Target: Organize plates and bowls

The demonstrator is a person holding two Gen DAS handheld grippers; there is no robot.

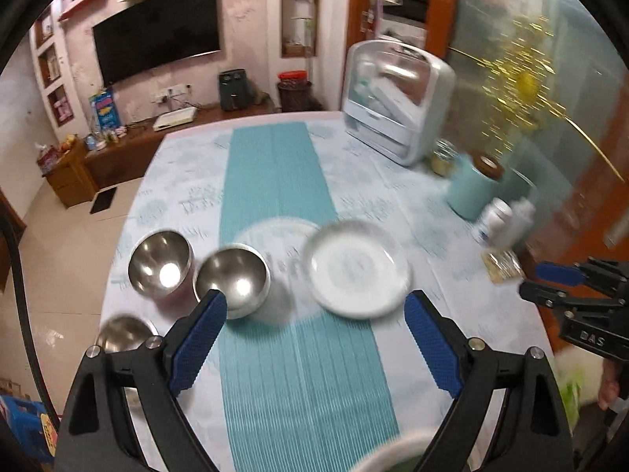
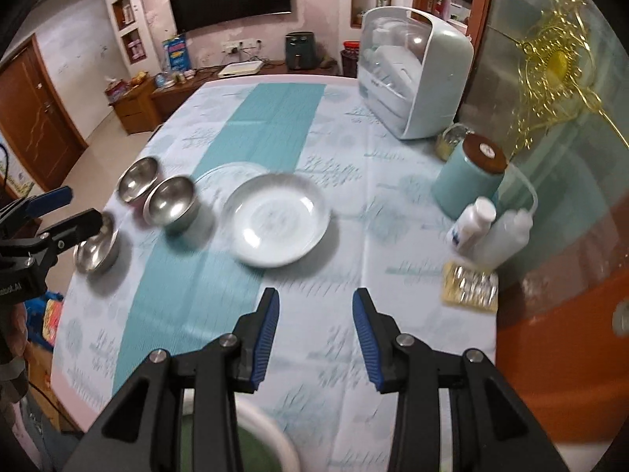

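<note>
A white plate sits mid-table, overlapping a clear glass plate behind it. Three steel bowls stand to its left: a far one, a middle one, and a near one. My left gripper is open and empty, above the table just short of the plate and middle bowl. My right gripper is open and empty, nearer than the plate; it also shows at the right edge of the left wrist view.
A white-and-blue dish cabinet stands at the far right of the table. A teal canister, white bottles and a blister pack line the right edge. A white-rimmed green object lies at the near edge.
</note>
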